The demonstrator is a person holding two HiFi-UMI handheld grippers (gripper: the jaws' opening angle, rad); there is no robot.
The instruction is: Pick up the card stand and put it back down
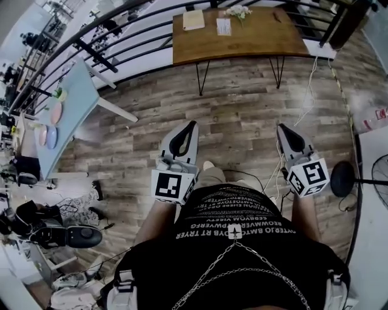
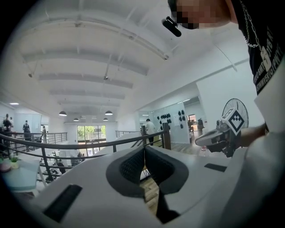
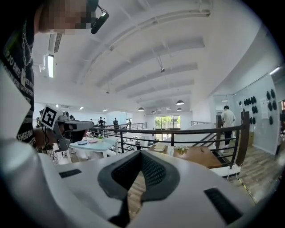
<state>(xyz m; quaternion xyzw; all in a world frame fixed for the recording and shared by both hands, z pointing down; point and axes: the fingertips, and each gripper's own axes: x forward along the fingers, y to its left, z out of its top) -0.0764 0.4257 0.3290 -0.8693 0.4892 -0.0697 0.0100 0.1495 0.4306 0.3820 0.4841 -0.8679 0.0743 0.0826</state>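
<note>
Left tongs [image 1: 191, 126]: closed tip to tip, nothing between the jaws; held low in front of the torso, above the plank floor [image 1: 236, 109].
Right tongs [image 1: 282, 128]: likewise closed and empty; level with the left pair, well apart from it.
Card stand [image 1: 224, 26]: upright on the wooden counter [image 1: 260, 36], far ahead of both tongs, untouched.
Neighbours on that counter: booklet [image 1: 194, 19] on the left of the stand, small flowers [image 1: 237, 11] just to its right.
Surroundings: black railing [image 1: 100, 57] at the wooden counter; pale blue counter [image 1: 76, 91] off to the left.
</note>
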